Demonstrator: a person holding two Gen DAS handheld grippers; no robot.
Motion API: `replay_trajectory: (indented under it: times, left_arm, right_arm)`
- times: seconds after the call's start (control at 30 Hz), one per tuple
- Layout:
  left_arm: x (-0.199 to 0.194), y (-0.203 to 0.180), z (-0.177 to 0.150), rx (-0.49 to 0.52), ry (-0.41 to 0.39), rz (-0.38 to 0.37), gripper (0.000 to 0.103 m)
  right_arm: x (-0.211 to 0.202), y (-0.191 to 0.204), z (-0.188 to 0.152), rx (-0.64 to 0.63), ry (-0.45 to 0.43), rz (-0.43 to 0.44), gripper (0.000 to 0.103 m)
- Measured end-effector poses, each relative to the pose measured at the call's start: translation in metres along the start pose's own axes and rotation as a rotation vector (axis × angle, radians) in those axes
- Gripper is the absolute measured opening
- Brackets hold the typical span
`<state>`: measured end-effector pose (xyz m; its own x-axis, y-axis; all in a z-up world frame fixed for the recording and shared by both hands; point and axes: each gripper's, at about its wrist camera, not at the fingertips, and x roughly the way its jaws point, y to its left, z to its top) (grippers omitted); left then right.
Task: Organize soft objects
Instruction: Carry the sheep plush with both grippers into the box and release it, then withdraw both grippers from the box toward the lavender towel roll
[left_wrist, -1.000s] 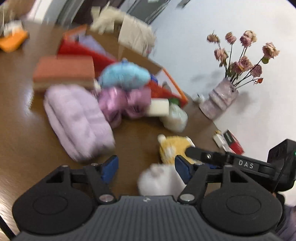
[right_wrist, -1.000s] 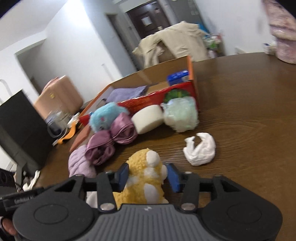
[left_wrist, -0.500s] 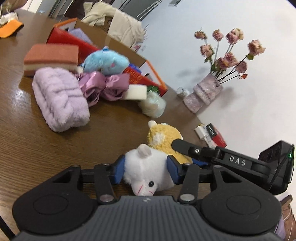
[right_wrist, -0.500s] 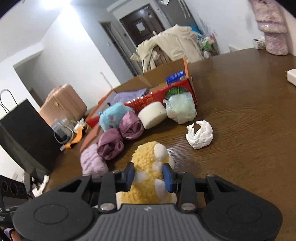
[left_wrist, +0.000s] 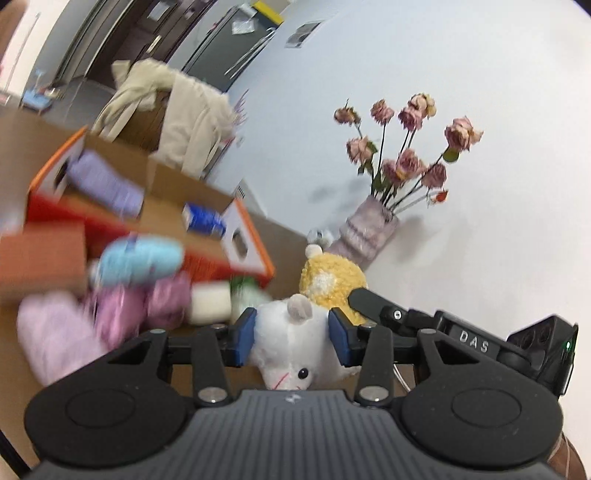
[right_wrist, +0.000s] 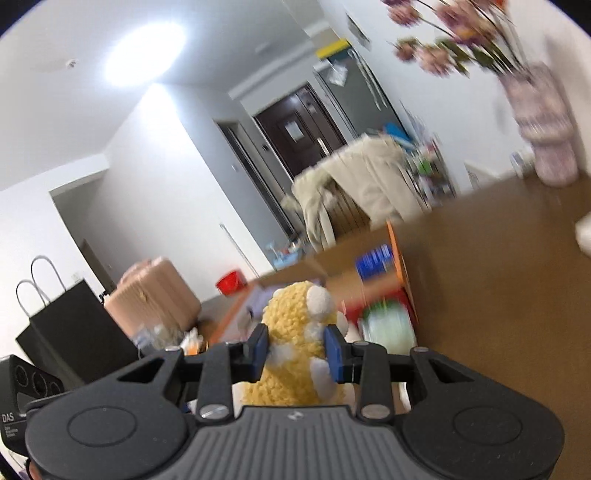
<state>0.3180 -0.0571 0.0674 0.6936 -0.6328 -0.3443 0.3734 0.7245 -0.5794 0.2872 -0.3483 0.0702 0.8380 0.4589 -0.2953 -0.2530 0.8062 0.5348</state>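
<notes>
Open box (left_wrist: 155, 184) ahead; vase (left_wrist: 364, 230) right

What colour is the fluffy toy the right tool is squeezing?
Yellow with white patches: the plush toy, best in the right wrist view.

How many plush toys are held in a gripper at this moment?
2. The white plush mouse is clamped in the left gripper; the yellow plush toy is clamped in the right gripper. The blue plush stays among the pile by the box.

Bright, even indoor light, ceiling lamp (right_wrist: 144, 51) blown out to white glare, soft shadow of the dried roses (left_wrist: 402, 144) on the wall, motion blur smearing the cardboard box (left_wrist: 147, 206), fisheye bending with dark corners
</notes>
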Motion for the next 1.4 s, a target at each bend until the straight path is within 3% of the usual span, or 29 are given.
replay_trajectory:
  times: [0.17,0.33,0.57,0.67,0.8,0.93,1.1,1.23,1.4]
  left_arm:
    - [0.044,0.007,0.062,0.004,0.003,0.011,0.043]
    - [0.113,0.042,0.104,-0.049,0.088,0.047,0.042]
    - [0.191,0.103,0.108,-0.143,0.205,0.111,0.042]
    - [0.207,0.112,0.099,-0.133,0.248,0.125,0.043]
    - [0.211,0.11,0.094,-0.098,0.281,0.173,0.048]
    - [0.198,0.096,0.098,-0.058,0.265,0.182,0.057]
    - [0.148,0.071,0.102,0.004,0.222,0.183,0.058]
    - [0.084,0.044,0.102,0.065,0.107,0.254,0.059]
    - [0.002,0.017,0.086,0.16,-0.023,0.348,0.072]
  right_arm:
    - [0.055,-0.003,0.058,-0.034,-0.002,0.0,0.032]
    - [0.127,-0.03,0.097,-0.011,0.077,-0.035,0.032]
    - [0.22,-0.073,0.095,0.022,0.212,-0.148,0.03]
    - [0.236,-0.077,0.086,-0.005,0.26,-0.213,0.031]
    - [0.239,-0.074,0.078,-0.049,0.268,-0.23,0.031]
    - [0.223,-0.061,0.084,-0.103,0.221,-0.255,0.035]
    - [0.174,-0.044,0.098,-0.14,0.143,-0.24,0.043]
    - [0.116,-0.024,0.1,-0.198,0.078,-0.214,0.055]
    - [0.043,0.006,0.083,-0.291,-0.011,-0.174,0.073]
